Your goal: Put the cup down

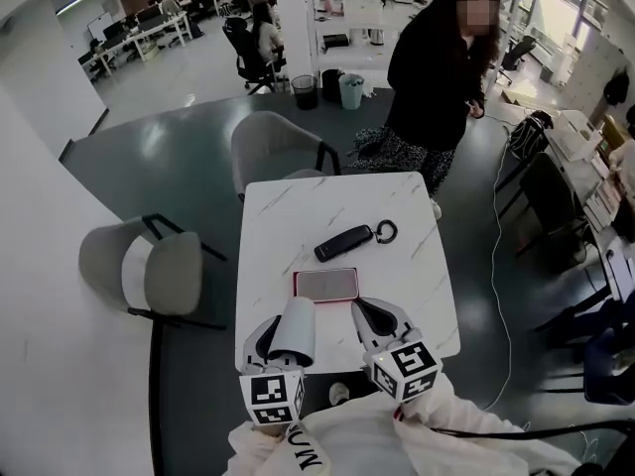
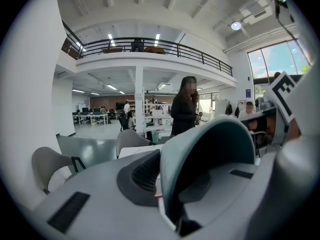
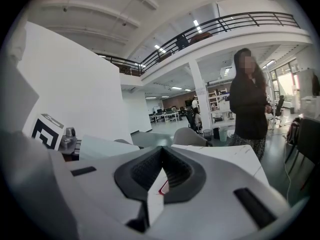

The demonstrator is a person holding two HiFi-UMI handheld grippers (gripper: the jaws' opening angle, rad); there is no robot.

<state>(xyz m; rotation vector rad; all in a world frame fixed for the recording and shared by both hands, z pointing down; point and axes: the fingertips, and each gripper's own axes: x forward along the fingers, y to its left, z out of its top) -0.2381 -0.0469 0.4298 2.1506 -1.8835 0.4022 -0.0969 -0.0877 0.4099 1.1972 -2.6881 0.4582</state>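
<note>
My left gripper is shut on a pale paper cup, which it holds above the near edge of the white marble table. In the left gripper view the cup fills the gap between the jaws, its open mouth turned toward the camera and its rim against the left pad. My right gripper hovers just right of the cup, shut with nothing in it. In the right gripper view its ribbed pads meet at the tips.
A phone in a red case lies on the table just beyond both grippers. Farther back is a black remote with a ring. Grey chairs stand at the left and far end. A person stands behind the table.
</note>
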